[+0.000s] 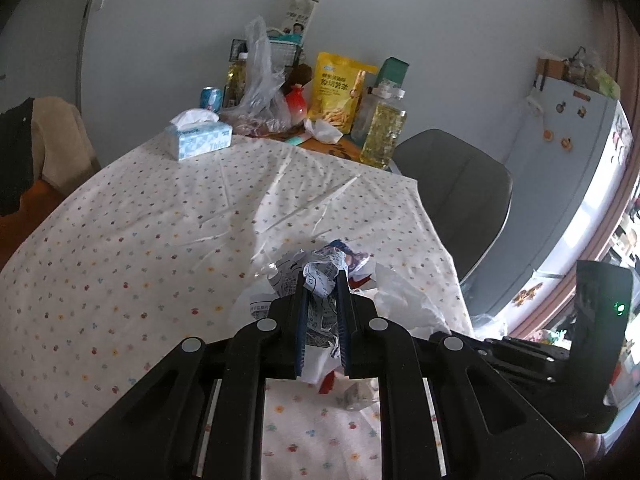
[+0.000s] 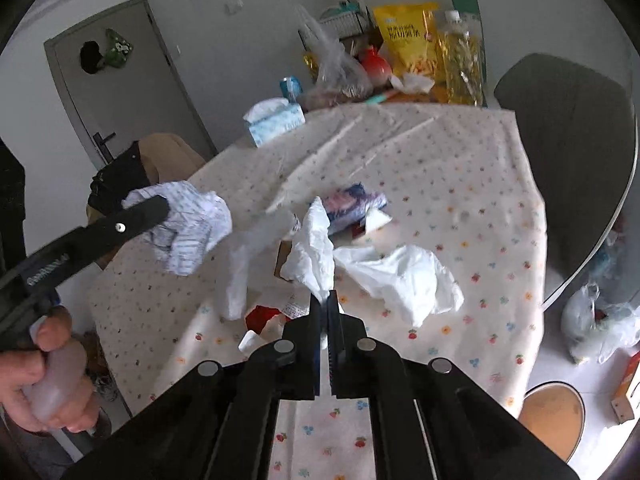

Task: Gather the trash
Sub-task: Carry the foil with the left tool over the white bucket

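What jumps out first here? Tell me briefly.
Each gripper pinches rubbish over the flowered tablecloth: the left gripper holds a crumpled printed paper, the right gripper a white tissue. More tissue lies beside it, and groceries crowd the table's far end.

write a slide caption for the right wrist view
Right tongs pinch a white tissue over the floral tablecloth; left tongs hold crumpled paper.

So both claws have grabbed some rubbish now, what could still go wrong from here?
The right gripper pinches only a corner of the white tissue, so it might tear or slip out when lifted. The left gripper holds a bulky crumpled paper ball that could drop loose on the way to a bin. A second tissue and a blue wrapper lie close by on the tablecloth; the dangling tissue might drag them along.
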Motion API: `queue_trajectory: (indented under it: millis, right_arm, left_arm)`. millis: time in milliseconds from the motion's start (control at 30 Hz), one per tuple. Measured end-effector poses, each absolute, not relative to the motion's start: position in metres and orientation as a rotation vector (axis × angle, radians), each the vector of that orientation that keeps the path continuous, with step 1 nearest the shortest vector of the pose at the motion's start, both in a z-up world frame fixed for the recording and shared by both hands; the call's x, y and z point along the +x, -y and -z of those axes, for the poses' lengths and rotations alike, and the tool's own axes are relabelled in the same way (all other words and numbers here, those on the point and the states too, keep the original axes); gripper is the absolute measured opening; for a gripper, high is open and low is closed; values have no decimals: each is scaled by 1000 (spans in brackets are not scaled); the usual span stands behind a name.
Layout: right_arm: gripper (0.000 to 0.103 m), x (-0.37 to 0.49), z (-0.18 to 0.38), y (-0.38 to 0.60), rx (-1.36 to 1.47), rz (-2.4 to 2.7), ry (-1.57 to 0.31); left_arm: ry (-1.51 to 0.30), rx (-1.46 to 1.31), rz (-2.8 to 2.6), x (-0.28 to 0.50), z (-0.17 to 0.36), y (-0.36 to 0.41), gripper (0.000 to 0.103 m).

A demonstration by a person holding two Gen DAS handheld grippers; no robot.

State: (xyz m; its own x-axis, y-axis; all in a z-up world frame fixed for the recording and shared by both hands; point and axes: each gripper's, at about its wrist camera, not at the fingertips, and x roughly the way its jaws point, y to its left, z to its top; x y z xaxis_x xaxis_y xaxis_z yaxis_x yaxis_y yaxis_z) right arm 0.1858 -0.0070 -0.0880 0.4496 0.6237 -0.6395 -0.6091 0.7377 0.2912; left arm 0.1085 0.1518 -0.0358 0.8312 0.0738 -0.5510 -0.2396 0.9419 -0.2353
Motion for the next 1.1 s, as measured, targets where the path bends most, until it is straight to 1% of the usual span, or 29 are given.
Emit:
queue_trajectory:
  millis: [267,567,800,1100]
  right_arm:
    - [4,184,63,50,92,-729,-736]
    - [4,188,52,128,162,-634,-698]
    - [4,195,56,199,206,-515,-686]
    - [4,205,90,282,250,-349,-750]
  left_arm:
    - [-559,-283,-137,121,28,-124,13]
    - [-573,-257,-63,154,24,-61,13]
    - [-587,-223,20,184,26,4,14]
    - [-623,-223,122,214,52,83,13]
